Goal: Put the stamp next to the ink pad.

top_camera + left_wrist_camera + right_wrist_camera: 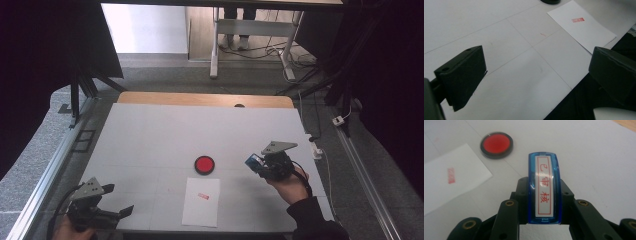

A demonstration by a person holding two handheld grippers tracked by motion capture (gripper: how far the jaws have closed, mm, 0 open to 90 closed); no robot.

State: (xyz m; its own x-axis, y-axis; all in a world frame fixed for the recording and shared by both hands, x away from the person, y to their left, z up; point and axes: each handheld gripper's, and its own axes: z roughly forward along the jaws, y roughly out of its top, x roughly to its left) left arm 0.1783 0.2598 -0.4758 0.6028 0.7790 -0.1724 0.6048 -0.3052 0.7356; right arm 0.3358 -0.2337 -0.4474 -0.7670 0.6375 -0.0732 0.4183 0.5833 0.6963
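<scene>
Right gripper (544, 195) is clenched on a blue stamp (545, 187), held above the worktop (150, 135) right of the red ink pad (204, 164). White paper (201, 202) bearing a red imprint (203, 196) lies just before the pad. Left gripper (536, 75), released, hangs at the worktop's near left corner.

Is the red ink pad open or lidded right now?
Open. The ink pad shows its bare red surface inside the black rim, with no lid on it, beside the stamped paper; no lid shows nearby.
</scene>
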